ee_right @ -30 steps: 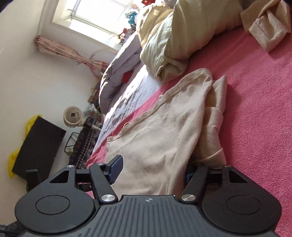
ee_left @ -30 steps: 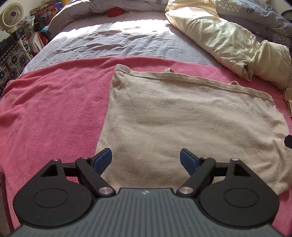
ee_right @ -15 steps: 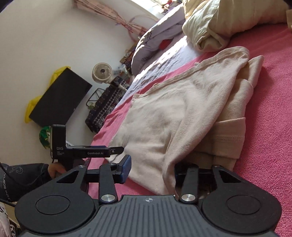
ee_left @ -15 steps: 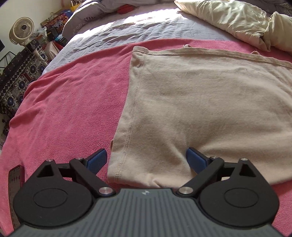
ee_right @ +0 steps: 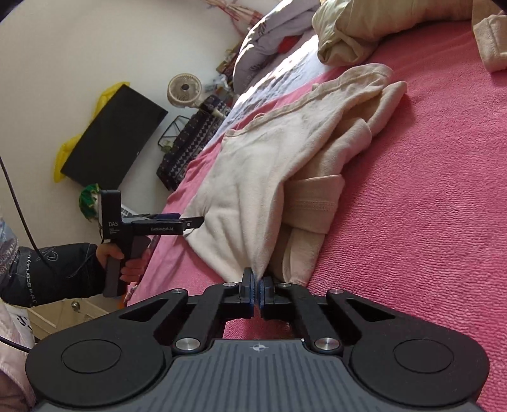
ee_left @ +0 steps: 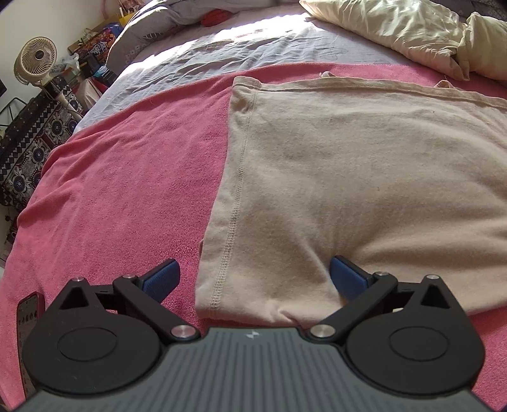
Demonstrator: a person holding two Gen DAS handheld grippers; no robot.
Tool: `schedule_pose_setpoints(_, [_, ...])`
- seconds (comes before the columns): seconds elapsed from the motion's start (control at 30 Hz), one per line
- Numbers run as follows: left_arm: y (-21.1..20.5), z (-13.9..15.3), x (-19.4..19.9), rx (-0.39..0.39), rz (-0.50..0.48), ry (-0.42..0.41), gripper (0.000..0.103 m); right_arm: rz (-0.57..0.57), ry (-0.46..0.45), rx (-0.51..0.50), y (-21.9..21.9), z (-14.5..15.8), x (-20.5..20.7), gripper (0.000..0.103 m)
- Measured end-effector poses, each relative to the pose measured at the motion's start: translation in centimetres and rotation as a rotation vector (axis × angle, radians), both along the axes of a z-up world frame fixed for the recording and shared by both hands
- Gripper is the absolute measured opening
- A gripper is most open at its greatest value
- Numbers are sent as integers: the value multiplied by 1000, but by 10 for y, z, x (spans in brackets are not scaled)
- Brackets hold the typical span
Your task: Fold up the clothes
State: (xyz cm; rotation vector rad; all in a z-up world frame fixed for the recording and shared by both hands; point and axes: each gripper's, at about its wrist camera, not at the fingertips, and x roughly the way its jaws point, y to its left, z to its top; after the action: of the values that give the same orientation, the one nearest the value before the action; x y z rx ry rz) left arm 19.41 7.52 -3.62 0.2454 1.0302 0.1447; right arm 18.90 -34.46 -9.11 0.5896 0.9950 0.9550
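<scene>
A beige garment (ee_left: pixel 348 174) lies flat on the pink blanket (ee_left: pixel 126 174). My left gripper (ee_left: pixel 253 263) is low over its near left corner, jaws wide and still opening, with that corner between the blue pads (ee_left: pixel 345 275). The right wrist view shows the same garment (ee_right: pixel 269 152) with its sleeve bunched on the right. My right gripper (ee_right: pixel 256 279) is shut on the garment's near edge, and a peak of cloth rises from the pads. The left gripper (ee_right: pixel 193 220) also appears there, held by a hand (ee_right: pixel 126 263) at the garment's far corner.
A cream duvet (ee_left: pixel 396 28) and a grey sheet (ee_left: pixel 253 41) lie beyond the blanket. A fan (ee_left: pixel 35 60) and patterned cloth stand off the bed's left side. A phone-like object (ee_left: pixel 27 313) lies at the near left. Another beige cloth (ee_right: pixel 488 41) lies far right.
My right jaws have closed on the garment's near edge and the right hand has rolled. My left gripper has sunk towards the near left corner with its jaws spreading wider.
</scene>
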Motion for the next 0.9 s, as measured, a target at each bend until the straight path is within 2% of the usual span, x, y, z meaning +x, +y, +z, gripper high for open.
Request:
schedule_pose_setpoints(0.2, [3, 0, -1, -22, 7, -8, 103, -48, 33, -40, -17, 3, -9, 2])
schedule_pose_setpoints(0.33, [10, -1, -3, -65, 18, -15, 103, -170, 100, -116, -41, 11, -24, 1])
schedule_pose_setpoints(0.4, [14, -1, -4, -93, 28, -20, 103, -234, 117, -172, -44, 23, -30, 3])
schedule_pose_setpoints(0.47, [17, -2, -6, -117, 35, -30, 103, -284, 106, -235, -36, 37, -34, 8])
schedule_pose_setpoints(0.53, [20, -2, -8, -140, 41, -37, 103, -309, 83, -262, -16, 49, -32, 9])
schedule_pose_setpoints(0.63, [24, -2, -8, -163, 38, -36, 103, -268, 43, -275, 27, 53, -21, 12])
schedule_pose_setpoints(0.7, [26, 0, -8, -168, 22, -23, 103, -280, 34, -360, 45, 48, -16, 13])
schedule_pose_setpoints(0.73, [27, 2, -9, -166, 9, -15, 103, -315, 40, -416, 48, 44, -14, 4])
schedule_pose_setpoints(0.8, [31, 5, -12, -155, -9, -1, 103, -428, 104, -451, 44, 45, -13, 2])
schedule_pose_setpoints(0.83, [33, 6, -14, -144, -13, 3, 103, -476, 120, -504, 45, 50, -14, 1])
schedule_pose_setpoints(0.9, [40, 10, -21, -120, -9, 11, 103, -492, 76, -640, 60, 63, -20, 3])
